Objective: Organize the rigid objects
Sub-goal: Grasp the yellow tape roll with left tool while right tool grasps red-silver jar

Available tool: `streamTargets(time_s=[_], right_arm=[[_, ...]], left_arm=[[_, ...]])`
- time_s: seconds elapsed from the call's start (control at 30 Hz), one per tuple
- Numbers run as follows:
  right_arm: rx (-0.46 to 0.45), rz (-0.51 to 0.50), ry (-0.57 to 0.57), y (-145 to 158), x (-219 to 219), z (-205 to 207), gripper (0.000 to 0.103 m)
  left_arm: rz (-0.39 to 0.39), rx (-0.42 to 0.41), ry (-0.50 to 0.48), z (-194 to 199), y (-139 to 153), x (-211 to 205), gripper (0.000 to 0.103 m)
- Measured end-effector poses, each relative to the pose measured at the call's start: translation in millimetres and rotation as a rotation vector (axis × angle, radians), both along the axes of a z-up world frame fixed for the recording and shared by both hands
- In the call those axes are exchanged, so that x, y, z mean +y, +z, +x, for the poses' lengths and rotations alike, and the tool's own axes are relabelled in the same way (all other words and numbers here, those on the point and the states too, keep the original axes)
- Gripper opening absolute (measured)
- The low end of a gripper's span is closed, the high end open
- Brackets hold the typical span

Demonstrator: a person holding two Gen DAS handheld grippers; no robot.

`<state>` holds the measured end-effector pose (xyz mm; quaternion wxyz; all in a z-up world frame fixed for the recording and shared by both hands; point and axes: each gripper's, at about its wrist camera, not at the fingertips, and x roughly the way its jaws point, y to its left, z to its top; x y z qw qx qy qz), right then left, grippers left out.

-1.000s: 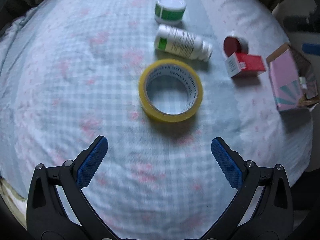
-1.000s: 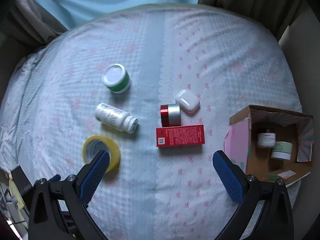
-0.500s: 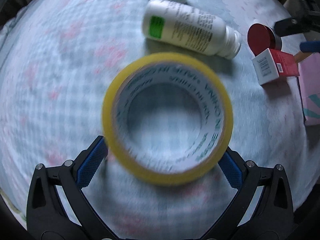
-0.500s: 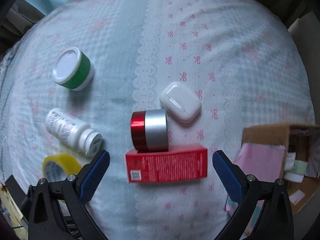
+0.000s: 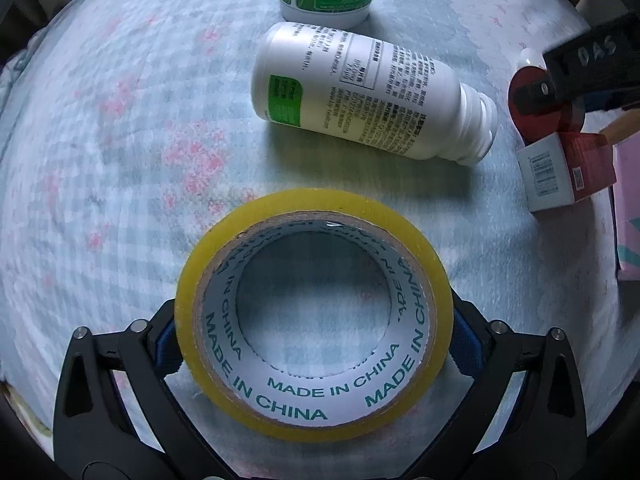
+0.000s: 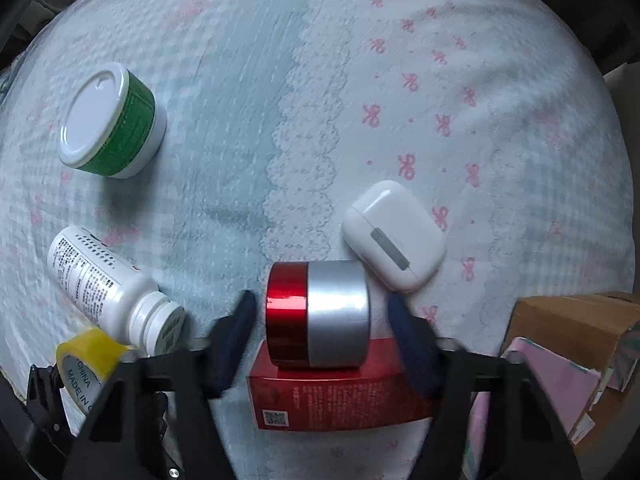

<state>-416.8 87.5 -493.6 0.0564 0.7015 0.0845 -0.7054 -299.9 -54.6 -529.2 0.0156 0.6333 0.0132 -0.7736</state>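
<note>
A bed (image 6: 460,92) in pale blue checked quilt with pink bows carries everything. The left gripper (image 5: 314,338) has its jaws clamped on the yellow tape roll (image 5: 314,420), which lies flat beside a toppled white bottle (image 5: 372,94). The right gripper (image 6: 320,344) has its jaws apart either side of the red-and-silver jar (image 6: 318,314), which rests against the red box (image 6: 340,400).

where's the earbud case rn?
Right wrist view, right of centre: earbud case lies on the bedspread, touching the red-and-silver jar at its upper right.
</note>
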Motion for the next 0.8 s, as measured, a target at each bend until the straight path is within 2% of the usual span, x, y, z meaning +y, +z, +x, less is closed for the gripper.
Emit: streamTargets(time_s=[0.27,0.47,0.8], right_arm=[[0.009,0.01,0.006,-1,-2,3,0.039],[0.018,-0.005,-0.004,4,-1,5,0.038],[0.092,-0.052,0.008,47,-15,20,0.038]], left_arm=[[-0.001,0.003,0.003,1,4,3,0.097],[0.014,0.019,0.059,2,15,-8,0.097],[0.034,0.099,0.113,6,63,-23,0.097]])
